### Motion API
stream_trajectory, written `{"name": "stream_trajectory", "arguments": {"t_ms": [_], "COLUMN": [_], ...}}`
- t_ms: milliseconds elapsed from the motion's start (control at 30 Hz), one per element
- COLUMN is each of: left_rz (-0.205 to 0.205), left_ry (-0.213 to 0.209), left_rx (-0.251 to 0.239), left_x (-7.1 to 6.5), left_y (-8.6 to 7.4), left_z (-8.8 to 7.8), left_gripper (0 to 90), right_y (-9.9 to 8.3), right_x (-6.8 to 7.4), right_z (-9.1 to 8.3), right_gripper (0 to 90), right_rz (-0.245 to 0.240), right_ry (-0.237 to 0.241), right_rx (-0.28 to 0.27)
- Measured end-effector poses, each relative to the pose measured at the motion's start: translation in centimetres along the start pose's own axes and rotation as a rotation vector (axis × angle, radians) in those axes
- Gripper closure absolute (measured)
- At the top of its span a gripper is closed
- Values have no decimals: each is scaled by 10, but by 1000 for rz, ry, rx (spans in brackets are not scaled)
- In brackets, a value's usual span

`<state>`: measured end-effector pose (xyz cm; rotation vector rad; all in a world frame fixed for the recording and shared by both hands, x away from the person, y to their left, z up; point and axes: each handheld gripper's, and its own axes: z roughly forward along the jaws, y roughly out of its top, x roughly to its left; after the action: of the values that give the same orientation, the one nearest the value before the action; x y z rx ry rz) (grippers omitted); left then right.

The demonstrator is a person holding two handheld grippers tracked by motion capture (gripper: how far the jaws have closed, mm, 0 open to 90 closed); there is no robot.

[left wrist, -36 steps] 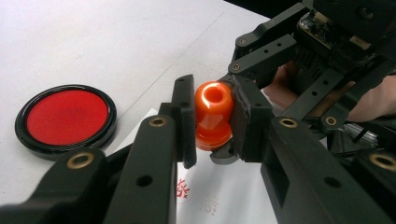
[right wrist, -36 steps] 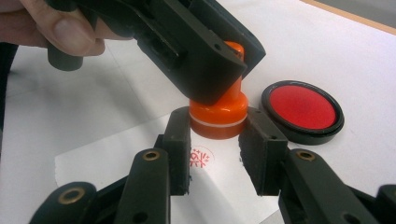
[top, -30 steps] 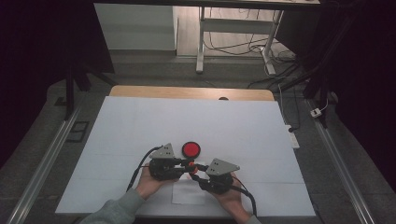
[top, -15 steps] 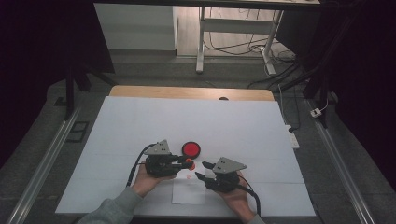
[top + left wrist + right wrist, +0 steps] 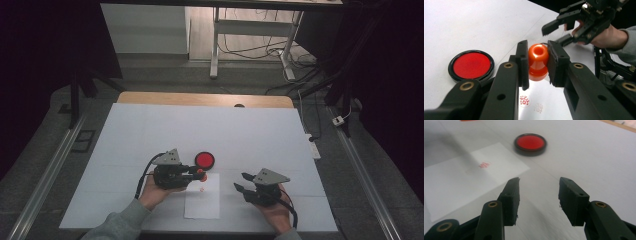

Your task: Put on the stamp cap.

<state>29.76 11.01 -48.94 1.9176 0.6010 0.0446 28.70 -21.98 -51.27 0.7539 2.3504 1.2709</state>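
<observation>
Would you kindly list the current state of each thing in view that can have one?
Orange stamp: clamped in the left claw, held above the paper.
Ink pad: uncovered, red surface showing, flat on the table.
Paper sheet: flat on the table, already bearing red stamp marks.
Right claw: jaws just been opening, nothing between them.

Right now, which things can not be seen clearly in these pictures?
- Stamp face: hidden, it points down and the left gripper pads cover its sides, left gripper view.
- Red marks on the paper: too small and blurred to read in all three views.
- Ink pad: soft with motion blur, right gripper view.
- Right gripper: small in the high view; its hand is cut by the bottom edge.
</observation>
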Motion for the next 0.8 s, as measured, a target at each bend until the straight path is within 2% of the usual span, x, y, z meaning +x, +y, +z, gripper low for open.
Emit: {"name": "stream_trajectory", "arguments": {"t_ms": [200, 533, 733, 800], "left_rz": [-2, -10, -14, -14], "left_ry": [9, 29, 52, 55], "left_rx": [4, -4, -25, -32], "left_x": [2, 5, 10, 11], "left_y": [0, 2, 9, 11], "left_z": [-2, -7, -15, -17], "left_gripper": [717, 715, 714, 713], "right_y": [-8, -28, -32, -31], "right_x": [-14, -29, -36, -36], "right_z": [-16, -44, -50, -49], "right_gripper": [496, 489, 486, 485], "right_rz": [32, 64, 87, 80], "right_ry": [-45, -100, -110, -110], "right_rx": [-10, 13, 0, 7]}}
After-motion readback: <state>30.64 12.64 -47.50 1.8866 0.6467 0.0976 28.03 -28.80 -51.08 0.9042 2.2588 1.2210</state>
